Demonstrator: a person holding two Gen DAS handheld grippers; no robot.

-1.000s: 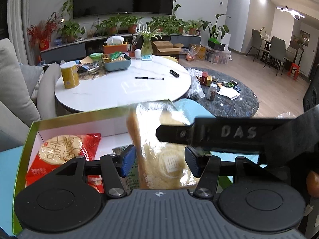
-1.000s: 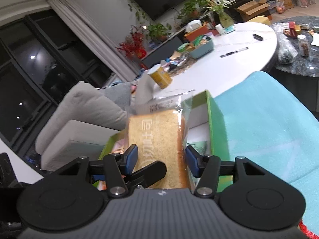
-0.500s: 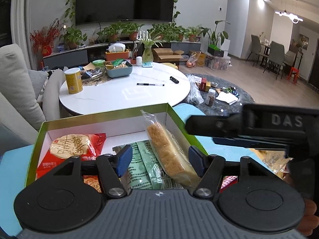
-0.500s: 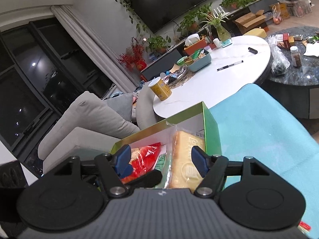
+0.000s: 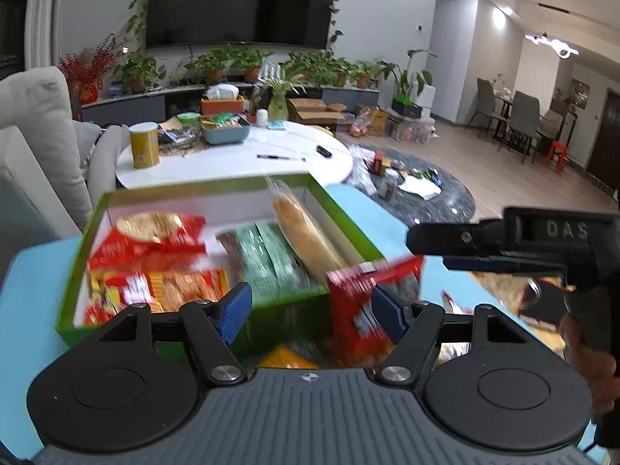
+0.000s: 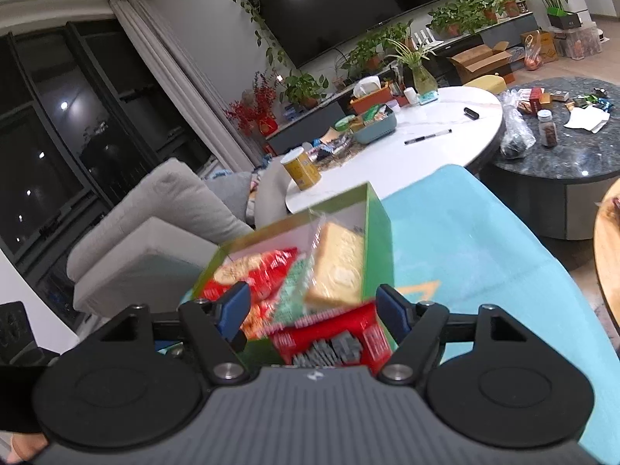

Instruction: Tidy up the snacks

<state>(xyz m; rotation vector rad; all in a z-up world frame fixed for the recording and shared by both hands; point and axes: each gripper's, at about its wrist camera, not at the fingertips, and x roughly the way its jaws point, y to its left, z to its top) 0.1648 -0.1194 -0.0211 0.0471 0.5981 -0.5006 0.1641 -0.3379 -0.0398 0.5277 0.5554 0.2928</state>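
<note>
A green box (image 5: 186,193) with a white inside stands on a light blue cloth (image 6: 465,248). It holds red snack packs (image 5: 155,238), green packs (image 5: 267,255) and a wrapped yellow bread (image 5: 306,240) leaning against its right wall; the bread also shows in the right wrist view (image 6: 337,271). A red snack box (image 5: 360,310) stands just outside the green box's near right corner and shows in the right wrist view (image 6: 333,339). My left gripper (image 5: 310,308) is open and empty, near the box's front wall. My right gripper (image 6: 312,310) is open and empty behind the red box; it shows at the right in the left wrist view (image 5: 503,240).
A round white table (image 5: 232,162) stands beyond the box with a yellow can (image 5: 144,144), a blue basket (image 5: 226,131) and a pen (image 5: 279,157). A dark round low table (image 6: 562,143) with clutter is to the right. A grey sofa (image 6: 155,224) is at the left.
The right gripper let go of the wrapped bread, which now leans in the green box. Both grippers drew back toward me. The red snack box has come into view.
</note>
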